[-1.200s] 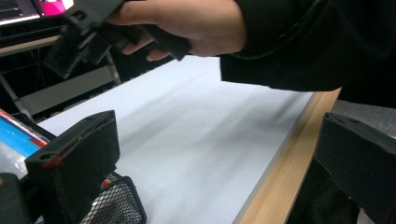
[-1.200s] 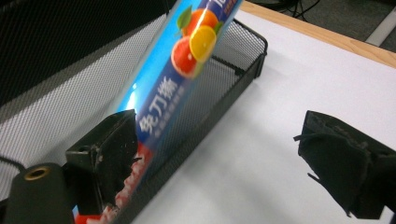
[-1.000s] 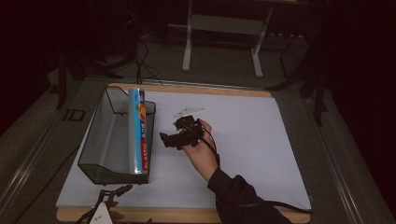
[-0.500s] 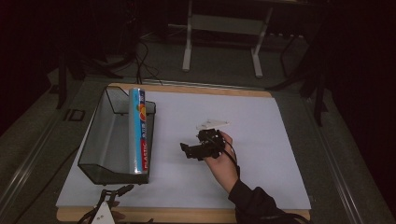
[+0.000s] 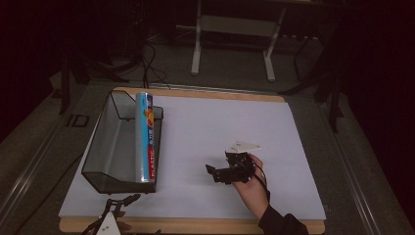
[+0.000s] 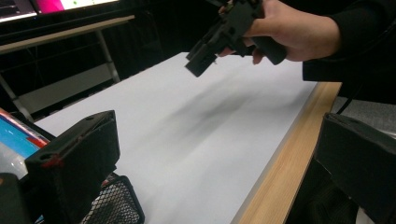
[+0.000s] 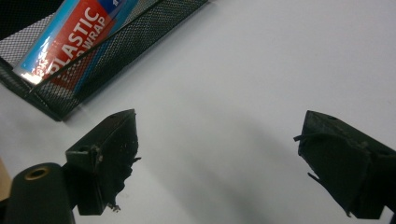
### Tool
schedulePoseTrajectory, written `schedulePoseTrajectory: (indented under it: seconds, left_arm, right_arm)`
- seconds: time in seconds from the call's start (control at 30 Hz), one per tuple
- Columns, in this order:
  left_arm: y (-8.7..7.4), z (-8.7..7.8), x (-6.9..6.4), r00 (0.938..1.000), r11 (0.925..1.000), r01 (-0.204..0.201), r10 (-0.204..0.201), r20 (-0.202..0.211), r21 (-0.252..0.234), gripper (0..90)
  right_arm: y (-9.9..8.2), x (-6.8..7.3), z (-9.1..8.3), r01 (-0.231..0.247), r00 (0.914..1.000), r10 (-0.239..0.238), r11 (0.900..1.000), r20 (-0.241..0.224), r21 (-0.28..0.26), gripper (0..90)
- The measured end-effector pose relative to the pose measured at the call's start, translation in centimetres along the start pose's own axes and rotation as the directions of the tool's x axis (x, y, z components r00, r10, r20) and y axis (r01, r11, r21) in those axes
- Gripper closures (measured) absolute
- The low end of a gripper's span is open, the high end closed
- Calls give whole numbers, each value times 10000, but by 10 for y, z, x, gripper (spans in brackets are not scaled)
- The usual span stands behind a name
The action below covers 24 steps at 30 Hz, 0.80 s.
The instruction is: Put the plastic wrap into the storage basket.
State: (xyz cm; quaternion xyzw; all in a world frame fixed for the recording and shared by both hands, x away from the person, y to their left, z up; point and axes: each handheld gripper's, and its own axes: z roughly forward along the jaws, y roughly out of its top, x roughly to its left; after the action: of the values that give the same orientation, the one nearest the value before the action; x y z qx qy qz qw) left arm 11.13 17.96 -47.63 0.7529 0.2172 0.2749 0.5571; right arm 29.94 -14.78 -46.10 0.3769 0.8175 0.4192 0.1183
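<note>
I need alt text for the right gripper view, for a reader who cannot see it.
Two black jaws of the right gripper stand wide apart, empty, over a white table surface. At upper left, a box labelled PLASTIC WRAP lies inside a black mesh tray.

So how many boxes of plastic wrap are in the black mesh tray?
1: a long blue-and-red plastic wrap box lying along the right wall of the black mesh tray. None looks hidden.
</note>
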Motion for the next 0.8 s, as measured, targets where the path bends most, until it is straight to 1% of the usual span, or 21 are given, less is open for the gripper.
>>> schedulePoseTrajectory:
  seconds: [0.07,0.13,0.17,0.23,0.3,0.37,0.43,0.5,0.57,0.67,0.7,0.8]
  left_arm:
    - [0,0,0,10000,10000,-9,9,3,10,8]
    - [0,0,0,10000,10000,-5,5,6,12,8]
    - [0,0,-1,10000,10000,-16,16,8,17,8]
    - [0,0,-1,10000,10000,-18,18,8,15,8]
    - [0,0,0,10000,10000,-18,18,0,9,8]
    - [0,0,0,10000,10000,-18,18,2,12,8]
    - [0,0,0,10000,10000,-18,18,-5,15,8]
    - [0,0,-1,10000,10000,-21,21,8,8,8]
    - [0,0,-1,10000,10000,-13,13,13,19,8]
    - [0,0,0,10000,10000,-6,6,10,18,8]
    - [0,0,0,10000,10000,-15,15,32,14,8]
    - [1,-1,-1,10000,10000,-6,6,46,-36,8]
  right_arm:
    - [-5,-2,-5,71,10000,-72,10000,58,16,118]
    - [-7,-4,-8,22,10000,-22,10000,39,-19,118]
    - [-11,-5,-14,-42,10000,42,10000,35,-13,119]
    - [-13,-6,-16,-48,10000,48,10000,46,-5,119]
    - [-19,-7,-24,-55,10000,55,10000,81,-57,118]
    - [-23,-8,-29,-77,9999,79,9999,141,-98,118]
    - [-27,-10,-33,-119,9999,120,9999,92,-106,118]
    - [-32,-10,-36,-53,10000,53,9999,49,-106,118]
    - [-35,-10,-38,79,9999,-79,10000,149,-47,118]
    - [-38,-11,-40,244,9991,-239,9996,356,-144,119]
    - [-39,-12,-40,268,9990,-261,9994,363,-204,118]
    - [-41,-14,-38,343,9985,-336,9993,428,-158,119]
